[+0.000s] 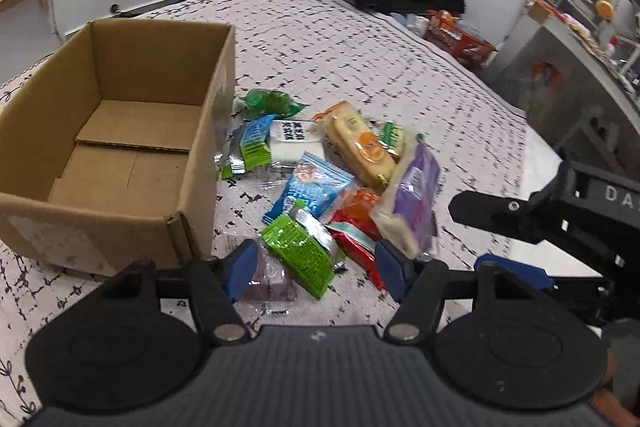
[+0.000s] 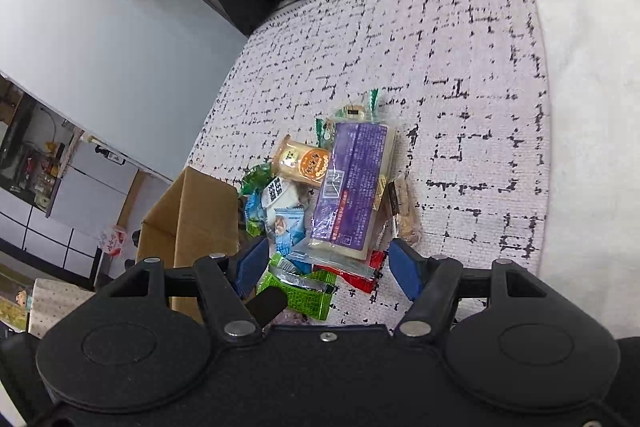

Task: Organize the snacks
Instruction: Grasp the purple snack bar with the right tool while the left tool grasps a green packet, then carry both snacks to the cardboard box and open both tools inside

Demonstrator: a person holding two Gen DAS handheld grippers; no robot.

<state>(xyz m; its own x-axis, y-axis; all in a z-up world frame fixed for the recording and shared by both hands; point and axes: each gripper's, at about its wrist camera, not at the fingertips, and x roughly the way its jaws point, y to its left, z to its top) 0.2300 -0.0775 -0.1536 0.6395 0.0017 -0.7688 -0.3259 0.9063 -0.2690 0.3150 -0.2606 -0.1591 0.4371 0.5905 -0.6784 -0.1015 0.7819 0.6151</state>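
**Left wrist view: both claws wide over the snack pile**

The left claw (image 1: 316, 269) points forward and down over the near edge of the snacks (image 1: 332, 179), its blue fingers (image 1: 240, 267) spread wide, holding nothing. A green packet (image 1: 300, 251) lies between them on the table (image 1: 360, 47); whether they touch it I cannot tell. The box (image 1: 116, 147) stands open just left of the pile, with nothing inside.

The right claw (image 2: 328, 269) comes in from the right, tilted down over the same pile, its jaws also wide and holding nothing. In its view a purple packet (image 2: 352, 187) lies between and just beyond the fingers (image 2: 404, 275), resting on top of a red packet (image 2: 360, 273). The orange-labelled cake (image 2: 304, 161) sits just beyond, near the box (image 2: 200, 215).
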